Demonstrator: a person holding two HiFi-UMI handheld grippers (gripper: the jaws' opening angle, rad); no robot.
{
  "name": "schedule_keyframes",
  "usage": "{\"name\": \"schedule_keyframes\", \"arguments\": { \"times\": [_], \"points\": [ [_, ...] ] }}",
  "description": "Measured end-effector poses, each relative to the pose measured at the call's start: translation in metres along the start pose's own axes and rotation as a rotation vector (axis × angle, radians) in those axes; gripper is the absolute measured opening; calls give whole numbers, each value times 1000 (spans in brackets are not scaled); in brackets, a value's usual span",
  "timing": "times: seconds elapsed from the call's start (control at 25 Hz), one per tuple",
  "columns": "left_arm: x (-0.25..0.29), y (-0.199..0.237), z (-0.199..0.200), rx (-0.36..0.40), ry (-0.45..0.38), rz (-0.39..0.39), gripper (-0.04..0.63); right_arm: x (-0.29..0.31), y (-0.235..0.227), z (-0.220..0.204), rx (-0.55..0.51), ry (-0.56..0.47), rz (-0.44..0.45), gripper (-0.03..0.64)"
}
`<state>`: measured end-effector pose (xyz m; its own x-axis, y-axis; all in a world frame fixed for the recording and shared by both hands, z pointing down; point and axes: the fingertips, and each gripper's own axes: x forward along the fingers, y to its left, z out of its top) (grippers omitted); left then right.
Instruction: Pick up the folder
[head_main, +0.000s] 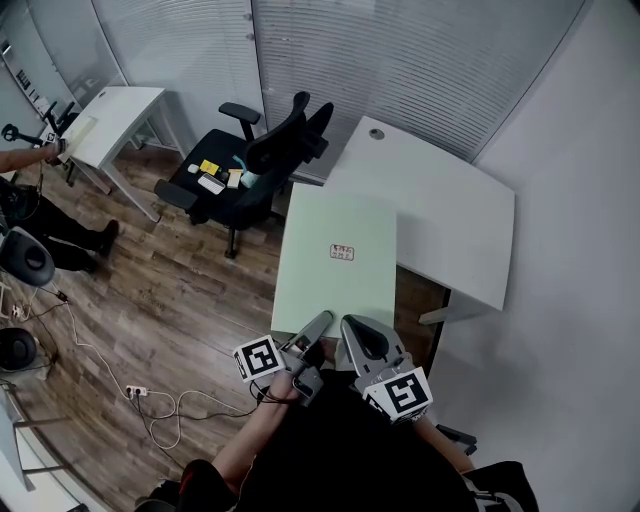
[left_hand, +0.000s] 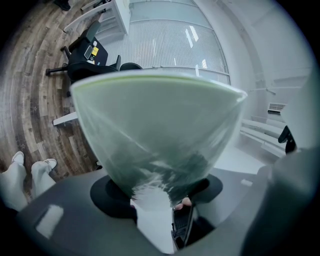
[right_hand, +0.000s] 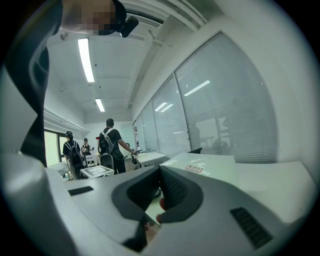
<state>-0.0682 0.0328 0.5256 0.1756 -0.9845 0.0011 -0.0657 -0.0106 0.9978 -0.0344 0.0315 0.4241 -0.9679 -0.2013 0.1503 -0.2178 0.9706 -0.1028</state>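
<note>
A pale green folder (head_main: 335, 255) with a small label (head_main: 342, 252) is held roughly level over the near corner of the white desk (head_main: 450, 220) and the wood floor. Both grippers are at its near edge. My left gripper (head_main: 312, 338) has its jaws standing apart. The folder (left_hand: 155, 130) fills the left gripper view and narrows into the gap between them, with no pad seen pressing on it. My right gripper (head_main: 366, 345) is shut on the near edge, a thin pale strip pinched in its gap (right_hand: 152, 212). The folder (right_hand: 205, 167) stretches away from it.
A black office chair (head_main: 255, 165) with small items on its seat stands left of the desk. A second white table (head_main: 120, 115) and a person (head_main: 25, 165) are at far left. Cables and a power strip (head_main: 140, 392) lie on the floor. Several people (right_hand: 110, 145) stand farther off.
</note>
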Motion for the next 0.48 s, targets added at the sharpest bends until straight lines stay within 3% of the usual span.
{"name": "schedule_keyframes", "arguments": {
  "times": [0.48],
  "points": [
    [7,1,-5,-44,-2,-23,281,0,-5,-2,17,9,6,0]
  ]
}}
